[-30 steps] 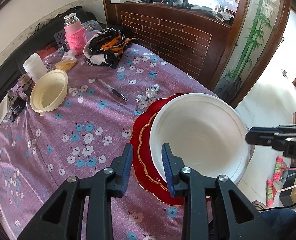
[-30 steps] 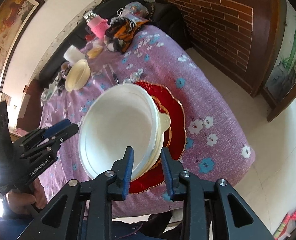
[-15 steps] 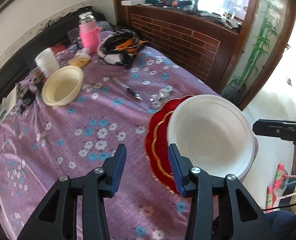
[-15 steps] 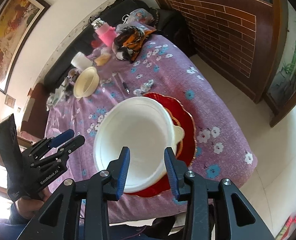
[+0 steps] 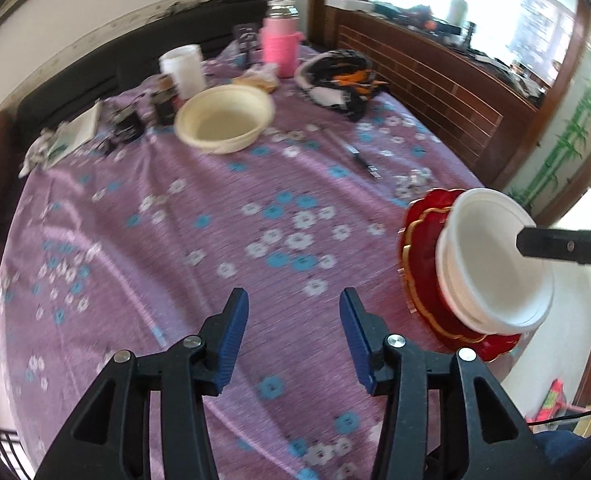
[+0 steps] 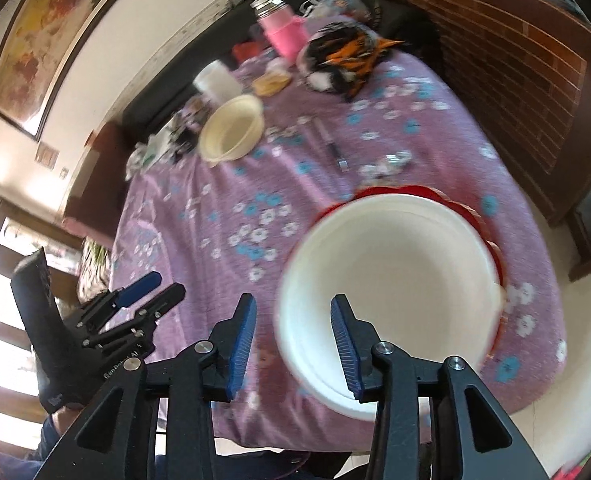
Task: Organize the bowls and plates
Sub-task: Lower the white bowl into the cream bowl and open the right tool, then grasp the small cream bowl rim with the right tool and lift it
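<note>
Two grippers hang over a round table under a purple floral tablecloth [image 5: 143,240], and both are empty. At the far left edge of the cloth lie some small dark jars and a white packet, too blurred to name. Next to them, toward the back, stands a white cup [image 5: 183,66], and just in front of it sits a cream bowl [image 5: 224,118], alone and upright. Behind that is a pink-sleeved flask [image 5: 280,46], with a black-and-orange bundle of cloth [image 5: 341,78] to its right. A pen [image 5: 357,156] lies on the cloth between the cream bowl and the stack. The left gripper [image 5: 293,332] is over bare cloth with its blue pads spread wide apart. At the right edge of the table a white bowl [image 5: 495,256] rests on a red plate with a gold rim [image 5: 419,256]. The right gripper [image 6: 291,332] is above that bowl's near rim, its fingers parted and gripping nothing.
</note>
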A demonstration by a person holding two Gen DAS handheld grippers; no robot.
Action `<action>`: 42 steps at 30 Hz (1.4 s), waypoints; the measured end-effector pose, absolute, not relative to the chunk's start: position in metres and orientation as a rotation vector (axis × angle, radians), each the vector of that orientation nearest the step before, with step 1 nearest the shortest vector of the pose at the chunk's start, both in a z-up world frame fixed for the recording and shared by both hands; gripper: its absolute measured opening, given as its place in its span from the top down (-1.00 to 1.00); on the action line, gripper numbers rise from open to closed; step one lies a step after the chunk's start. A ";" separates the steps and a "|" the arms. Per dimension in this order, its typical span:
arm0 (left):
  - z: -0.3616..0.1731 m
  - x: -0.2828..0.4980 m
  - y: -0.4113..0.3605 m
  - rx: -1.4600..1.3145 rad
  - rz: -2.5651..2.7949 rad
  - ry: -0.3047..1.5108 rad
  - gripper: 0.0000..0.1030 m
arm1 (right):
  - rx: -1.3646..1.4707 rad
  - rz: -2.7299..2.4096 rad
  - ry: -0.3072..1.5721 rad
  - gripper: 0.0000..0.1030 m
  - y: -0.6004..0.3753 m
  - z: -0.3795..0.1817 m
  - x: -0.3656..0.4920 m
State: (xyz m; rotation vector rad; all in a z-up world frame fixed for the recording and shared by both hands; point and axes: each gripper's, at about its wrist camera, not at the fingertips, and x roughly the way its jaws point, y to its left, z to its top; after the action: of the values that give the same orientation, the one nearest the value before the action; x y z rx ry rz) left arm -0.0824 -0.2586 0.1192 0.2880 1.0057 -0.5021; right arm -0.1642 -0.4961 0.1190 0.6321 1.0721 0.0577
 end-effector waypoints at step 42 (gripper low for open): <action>0.080 -0.064 -0.030 0.072 -0.145 1.116 0.09 | 1.057 -0.035 1.171 0.81 -0.414 0.012 0.119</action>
State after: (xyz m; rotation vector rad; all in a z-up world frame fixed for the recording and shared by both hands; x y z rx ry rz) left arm -0.0637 -0.0302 0.0805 0.0720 1.1160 -0.1447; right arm 0.1186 -0.4137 0.0121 1.0571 1.1709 -0.0352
